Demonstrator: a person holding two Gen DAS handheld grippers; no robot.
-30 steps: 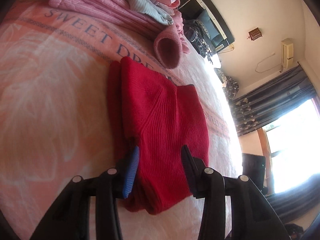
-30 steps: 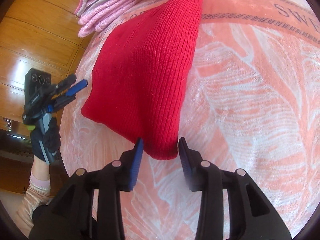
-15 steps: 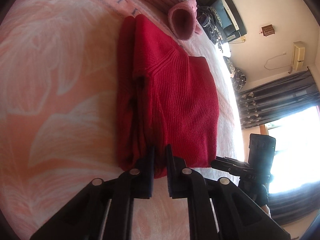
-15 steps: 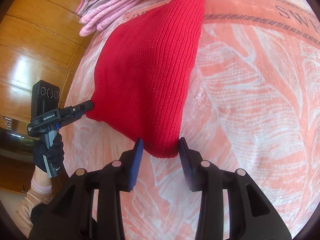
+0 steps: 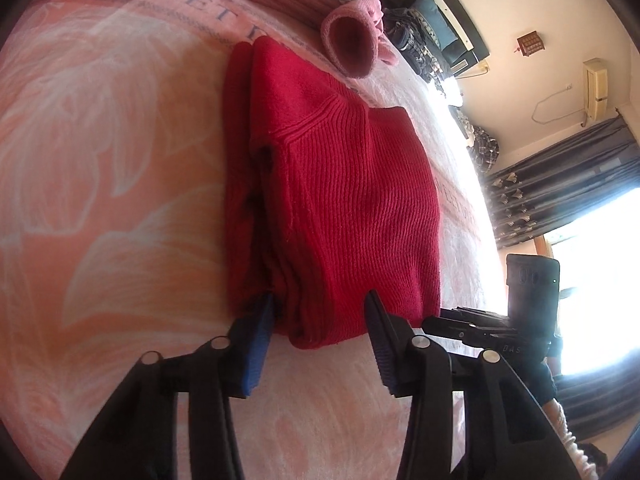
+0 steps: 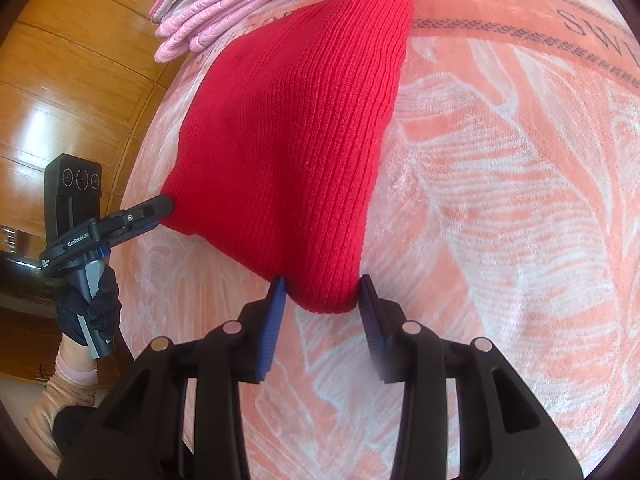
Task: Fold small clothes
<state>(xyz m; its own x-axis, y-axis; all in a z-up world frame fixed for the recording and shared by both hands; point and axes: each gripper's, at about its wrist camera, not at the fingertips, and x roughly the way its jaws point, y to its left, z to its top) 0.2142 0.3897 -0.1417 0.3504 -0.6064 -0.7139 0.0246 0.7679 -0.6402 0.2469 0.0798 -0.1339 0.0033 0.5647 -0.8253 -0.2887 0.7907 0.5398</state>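
At the red sweater's (image 6: 296, 152) near corners, both grippers (image 5: 320, 312) (image 6: 322, 296) hover spread, gripping nothing

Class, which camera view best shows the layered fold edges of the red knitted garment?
The left wrist view: the red knitted garment shows its stacked layers and a seam there, between the open left claw fingers. The right wrist view shows only one smooth ribbed face.
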